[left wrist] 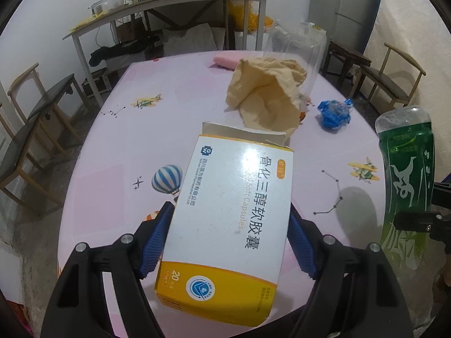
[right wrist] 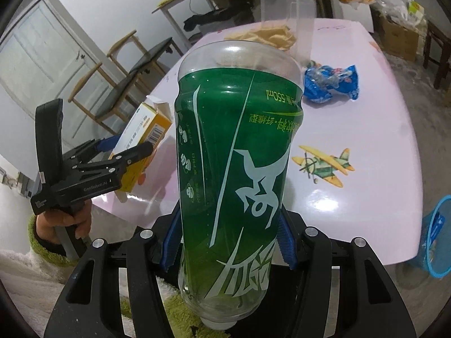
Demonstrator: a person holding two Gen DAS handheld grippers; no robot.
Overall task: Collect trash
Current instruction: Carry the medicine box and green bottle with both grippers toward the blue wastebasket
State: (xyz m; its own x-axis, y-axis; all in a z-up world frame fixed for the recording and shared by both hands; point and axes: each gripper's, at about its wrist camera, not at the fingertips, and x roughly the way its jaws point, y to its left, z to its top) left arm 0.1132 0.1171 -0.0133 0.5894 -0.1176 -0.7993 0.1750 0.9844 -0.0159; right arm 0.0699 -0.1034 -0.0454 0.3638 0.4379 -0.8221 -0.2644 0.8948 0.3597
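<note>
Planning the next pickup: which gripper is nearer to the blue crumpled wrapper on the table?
Right. The right gripper, shut on the green bottle, sits just short of the blue wrapper; the left gripper, holding the medicine box, is farther off to the wrapper's left.
</note>
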